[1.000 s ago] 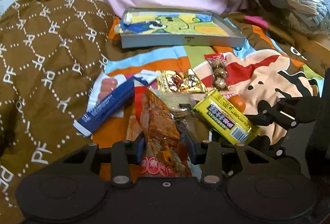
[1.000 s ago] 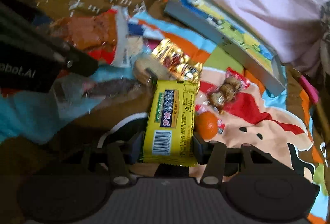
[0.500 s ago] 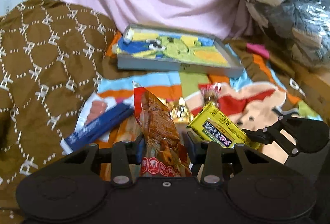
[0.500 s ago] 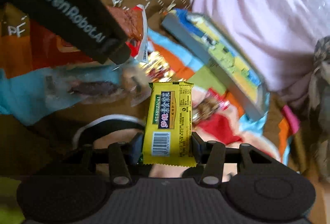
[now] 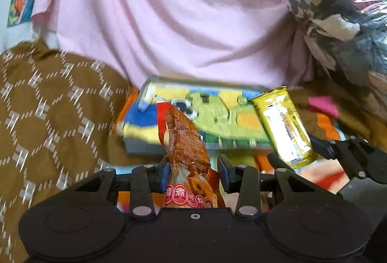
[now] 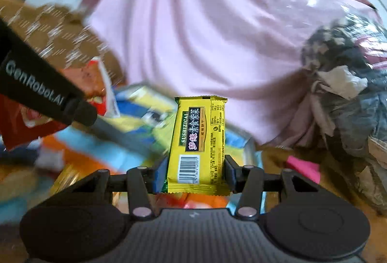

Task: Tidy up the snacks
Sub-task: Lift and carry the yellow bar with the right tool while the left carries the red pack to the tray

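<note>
From the left wrist view, your left tool (image 5: 191,169) is clamped on the red-brown snack packet (image 5: 186,142), pinched low on its body so the upper end stands free above the jaws. That grip near the bottom seal leaves the long end to lead into the tray (image 5: 167,149), which lies just ahead on the bed with its cartoon-printed floor facing up. To the right, the yellow snack bar (image 5: 283,125) hangs in front of the tray's right end, carried in your right tool (image 5: 293,154). Pink cloth (image 5: 169,20) drapes behind the tray, and the brown patterned blanket (image 5: 48,117) lies to the left.

From the right wrist view, your right tool (image 6: 193,172) is closed across the width of the yellow snack bar (image 6: 198,142), barcode end nearest the camera, so the bar points forward, upright and flat. The tray (image 6: 249,149) is blurred beyond it. Both snacks seem to be on their way to the tray, neither yet released.
</note>
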`<state>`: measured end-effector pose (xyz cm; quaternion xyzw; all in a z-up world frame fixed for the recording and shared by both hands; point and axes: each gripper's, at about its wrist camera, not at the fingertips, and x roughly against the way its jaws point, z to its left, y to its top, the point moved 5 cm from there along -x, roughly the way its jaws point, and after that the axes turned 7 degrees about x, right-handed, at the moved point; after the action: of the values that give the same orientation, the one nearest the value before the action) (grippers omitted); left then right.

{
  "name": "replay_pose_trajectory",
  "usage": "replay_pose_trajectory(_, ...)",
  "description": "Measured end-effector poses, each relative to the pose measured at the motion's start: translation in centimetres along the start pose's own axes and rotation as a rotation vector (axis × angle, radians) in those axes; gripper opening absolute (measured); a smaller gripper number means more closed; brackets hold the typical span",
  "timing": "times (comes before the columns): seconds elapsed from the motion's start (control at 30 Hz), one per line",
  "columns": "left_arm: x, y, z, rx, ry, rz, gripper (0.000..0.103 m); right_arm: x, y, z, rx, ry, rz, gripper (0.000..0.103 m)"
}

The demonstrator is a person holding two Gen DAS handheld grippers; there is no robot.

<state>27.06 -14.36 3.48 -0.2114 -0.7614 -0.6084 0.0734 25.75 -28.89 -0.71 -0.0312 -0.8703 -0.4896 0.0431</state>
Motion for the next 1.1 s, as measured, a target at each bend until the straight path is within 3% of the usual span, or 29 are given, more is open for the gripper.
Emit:
replay_pose_trajectory(0.2, -6.2, 3.5, -1.2, 0.060, 0.018, -0.030, 0.042, -5.3, 0.4, -3.3, -0.159, -0.025, -0.015, 0.053)
replay_pose_trajectory(0.37, -11.0, 4.8, -2.2, 0.082, 0.030, -0.031, 0.042, -9.1, -1.6, -4.6, -0.256, -0.007, 0.019, 0.053)
replay_pose_trajectory(0.6, -15.5, 4.3, -2.6, 0.111, 0.036, 0.032, 0.042, -11.2, -3.2, -4.1, -0.305, 0.031, 0.059, 0.054)
replay_pose_trajectory(0.63, -16.0, 4.1, -2.7, 0.107, 0.040, 0.044, 0.042, -11.3, -3.4, -4.0, -0.306, 0.036, 0.062, 0.048)
replay_pose_trajectory(0.77, -17.6, 3.1, -2.6, 0.093, 0.061, 0.088, 0.043, -12.0, -4.0, -4.0, -0.321, 0.046, 0.080, 0.047)
replay_pose_trajectory(0.9, -18.1, 2.5, -2.2, 0.092, 0.080, 0.105, 0.048, -12.1, -4.1, -4.1, -0.341, 0.046, 0.078, 0.051)
replay_pose_trajectory(1.1, -18.2, 2.2, -1.6, 0.113, 0.105, 0.114, 0.070, -12.0, -4.1, -4.1, -0.348, 0.043, 0.070, 0.065)
